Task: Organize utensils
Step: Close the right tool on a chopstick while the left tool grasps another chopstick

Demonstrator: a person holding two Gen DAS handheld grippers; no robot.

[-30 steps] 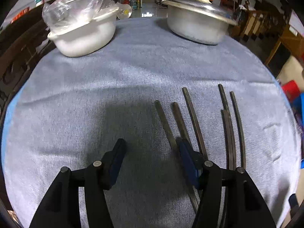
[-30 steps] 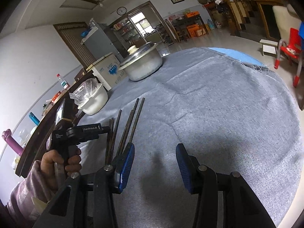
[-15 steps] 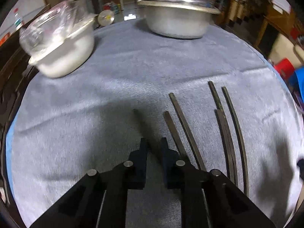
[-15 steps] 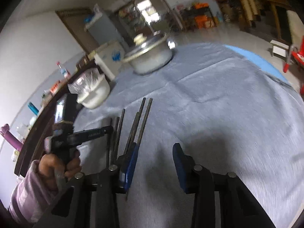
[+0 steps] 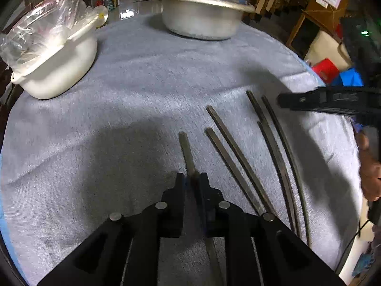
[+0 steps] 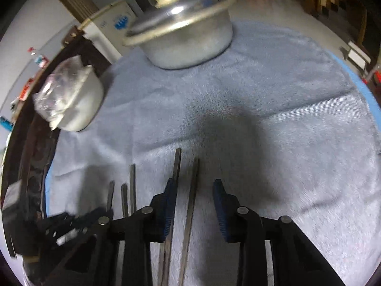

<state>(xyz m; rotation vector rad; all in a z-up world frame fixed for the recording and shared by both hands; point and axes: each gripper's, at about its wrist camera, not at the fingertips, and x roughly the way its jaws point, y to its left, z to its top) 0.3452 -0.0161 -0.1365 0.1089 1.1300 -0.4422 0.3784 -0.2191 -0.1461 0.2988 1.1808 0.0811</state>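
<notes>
A grey cloth point(image 5: 133, 76) covers the round table. At its far left sits a white bowl point(image 5: 59, 69) with a clear plastic bag point(image 5: 40, 26) bunched in it, and at the far middle a lidded metal pot point(image 5: 202, 12). Nearer, six dark chopsticks lie roughly side by side, all pointing away from the cameras. The left gripper point(image 5: 191, 178) is clamped on the leftmost chopstick point(image 5: 185, 150), whose end sticks out past the pads, apart from the rest. To its right lie two loose sticks point(image 5: 228, 147) close together, then three more point(image 5: 273, 138) bunched and overlapping. The right gripper point(image 6: 194, 189), seen from the left wrist camera as a black bar with a hand point(image 5: 369, 166) behind it, is over this right-hand bunch. Its jaws have just been closing yet stand apart: one stick point(image 6: 191, 195) lies between the blue pads point(image 6: 220, 205) untouched, and another point(image 6: 177, 162) runs just beside or under the left pad
</notes>
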